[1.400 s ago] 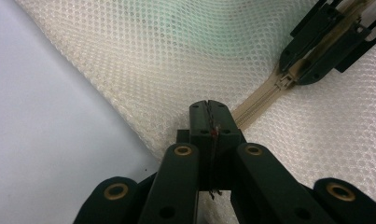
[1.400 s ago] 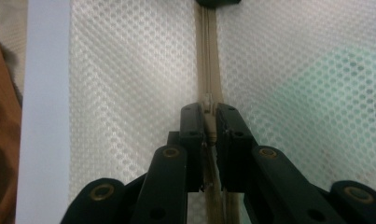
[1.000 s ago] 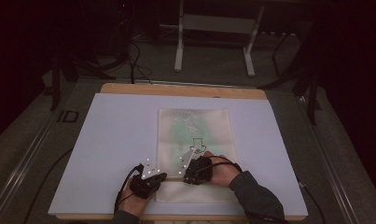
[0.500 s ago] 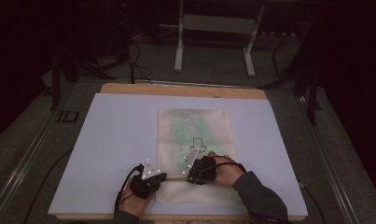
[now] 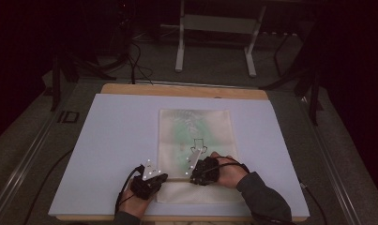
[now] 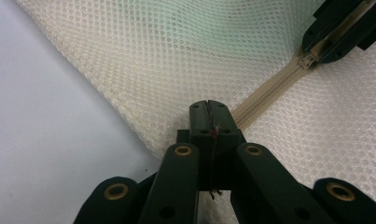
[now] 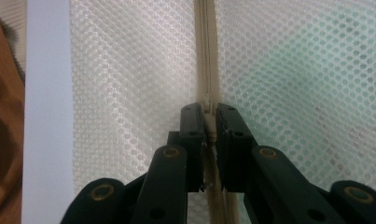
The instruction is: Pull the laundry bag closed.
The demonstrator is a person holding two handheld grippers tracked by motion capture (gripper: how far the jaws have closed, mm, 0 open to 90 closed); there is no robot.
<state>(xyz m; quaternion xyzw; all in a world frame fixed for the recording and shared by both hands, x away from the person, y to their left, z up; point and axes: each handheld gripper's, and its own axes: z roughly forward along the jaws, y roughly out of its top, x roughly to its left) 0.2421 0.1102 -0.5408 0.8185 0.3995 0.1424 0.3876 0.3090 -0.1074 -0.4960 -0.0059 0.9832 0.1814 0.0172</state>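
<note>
While the cream-white mesh zip bag [image 5: 196,150] lies flat near the middle of the pale lilac tabletop [image 5: 111,140], towards the person's edge, the left tongs [image 6: 208,108] are clamped together on the bag's fabric at the near end of the beige zipper [image 6: 269,91]. The right tongs [image 7: 210,112] are pinched on the zipper's slider [image 7: 209,103], farther along the same zip line, close to the left tongs.

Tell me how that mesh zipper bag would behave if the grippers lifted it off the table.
The mesh bag would probably flop and sag: in the left gripper view its netting already bows into soft folds. It looks light, thin open weave with something greenish inside. Each gripper, left gripper and right gripper, pinches along the zipper, so it would likely drape from that line.
</note>
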